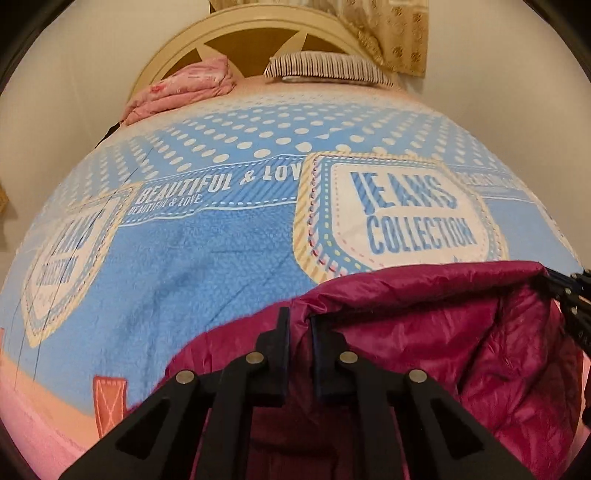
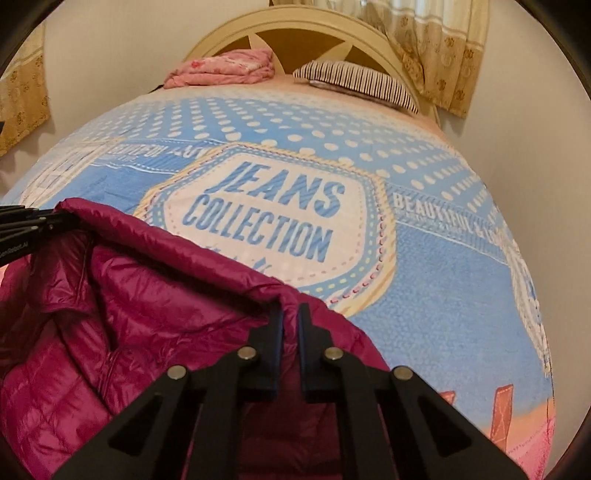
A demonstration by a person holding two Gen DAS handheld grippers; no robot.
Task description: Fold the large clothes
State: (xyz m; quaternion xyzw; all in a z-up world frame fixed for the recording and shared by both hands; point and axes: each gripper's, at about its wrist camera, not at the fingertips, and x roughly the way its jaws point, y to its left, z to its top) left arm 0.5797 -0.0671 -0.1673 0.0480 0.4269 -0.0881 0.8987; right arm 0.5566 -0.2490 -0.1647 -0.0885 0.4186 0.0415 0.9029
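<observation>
A magenta quilted puffer jacket point(image 1: 424, 314) hangs stretched between my two grippers above the near part of the bed. My left gripper point(image 1: 300, 316) is shut on one top corner of the jacket. My right gripper point(image 2: 290, 312) is shut on the other top corner of the jacket point(image 2: 147, 295). The taut top edge runs between them. The right gripper shows at the right edge of the left wrist view point(image 1: 569, 295). The left gripper shows at the left edge of the right wrist view point(image 2: 44, 221). The jacket's lower part is hidden behind the grippers.
The bed carries a blue blanket point(image 1: 221, 240) printed "JEANS COLLECTION". A folded pink cloth point(image 1: 184, 88) and a striped pillow point(image 1: 325, 66) lie by the cream headboard point(image 1: 255, 33). A patterned curtain point(image 2: 436, 48) hangs at the back right. Walls flank the bed.
</observation>
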